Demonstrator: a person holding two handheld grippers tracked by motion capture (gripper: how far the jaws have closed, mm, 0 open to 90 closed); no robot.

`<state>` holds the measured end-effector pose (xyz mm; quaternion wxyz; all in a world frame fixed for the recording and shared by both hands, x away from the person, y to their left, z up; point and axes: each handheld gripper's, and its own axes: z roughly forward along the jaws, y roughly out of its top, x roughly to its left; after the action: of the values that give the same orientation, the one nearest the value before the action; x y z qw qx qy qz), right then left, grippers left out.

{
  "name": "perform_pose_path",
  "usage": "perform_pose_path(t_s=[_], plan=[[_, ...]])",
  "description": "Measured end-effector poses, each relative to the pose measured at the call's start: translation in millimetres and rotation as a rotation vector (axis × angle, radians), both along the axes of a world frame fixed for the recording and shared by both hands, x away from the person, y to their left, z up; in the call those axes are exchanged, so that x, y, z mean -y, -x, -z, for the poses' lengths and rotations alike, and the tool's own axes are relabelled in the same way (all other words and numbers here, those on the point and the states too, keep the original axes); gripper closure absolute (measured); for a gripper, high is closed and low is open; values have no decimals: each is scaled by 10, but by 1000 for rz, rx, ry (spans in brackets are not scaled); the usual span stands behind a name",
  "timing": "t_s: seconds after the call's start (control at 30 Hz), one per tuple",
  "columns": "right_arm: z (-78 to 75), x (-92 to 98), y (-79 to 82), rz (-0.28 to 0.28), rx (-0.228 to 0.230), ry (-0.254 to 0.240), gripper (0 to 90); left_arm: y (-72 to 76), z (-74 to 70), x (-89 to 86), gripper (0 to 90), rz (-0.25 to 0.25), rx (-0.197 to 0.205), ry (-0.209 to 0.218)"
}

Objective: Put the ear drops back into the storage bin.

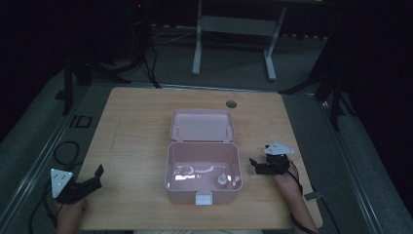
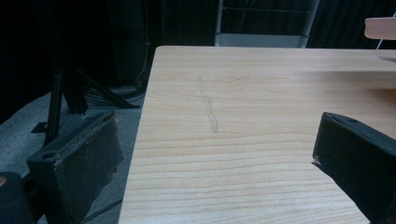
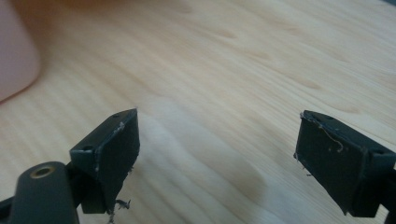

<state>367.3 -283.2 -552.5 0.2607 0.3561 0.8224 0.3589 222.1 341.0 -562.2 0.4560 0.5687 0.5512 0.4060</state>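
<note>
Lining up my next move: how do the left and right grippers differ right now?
The left gripper sits at the table's near-left corner, far from the pink box; the right gripper sits close beside the box. The left jaws overhang the table edge; the right's are over wood. Both are open, empty.

pink box (image 1: 202, 165), pale wooden table (image 1: 136, 146)

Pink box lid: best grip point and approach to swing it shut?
Probably the lid's far free edge, from behind the pink box. The lid lies folded back flat behind the tub, hinged along the tub's rear rim, so the far edge gives the most leverage. The right gripper, open beside the box, is nearer; the left gripper is open too.
</note>
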Motion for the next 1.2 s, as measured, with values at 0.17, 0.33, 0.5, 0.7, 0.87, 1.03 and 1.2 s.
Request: perform_pose_path(t_s=[0.17,0.33,0.5,0.7,0.87,1.03,1.2], plan=[[-13,106,37,109,25,-55,132,1,0,0,14,0,2,0],[-31,194,76,166,20,-93,133,2,0,-1,14,1,2,1],[-37,280,105,192,14,-143,133,2,0,-1,14,2,2,1],[-50,374,152,261,56,-188,132,2,0,0,14,2,2,0],[-42,494,156,333,57,-255,136,2,0,0,14,3,2,0],[-27,556,166,353,52,-286,136,2,0,-1,14,3,3,2],[-17,564,173,338,48,-281,136,4,1,-3,14,4,4,3]])
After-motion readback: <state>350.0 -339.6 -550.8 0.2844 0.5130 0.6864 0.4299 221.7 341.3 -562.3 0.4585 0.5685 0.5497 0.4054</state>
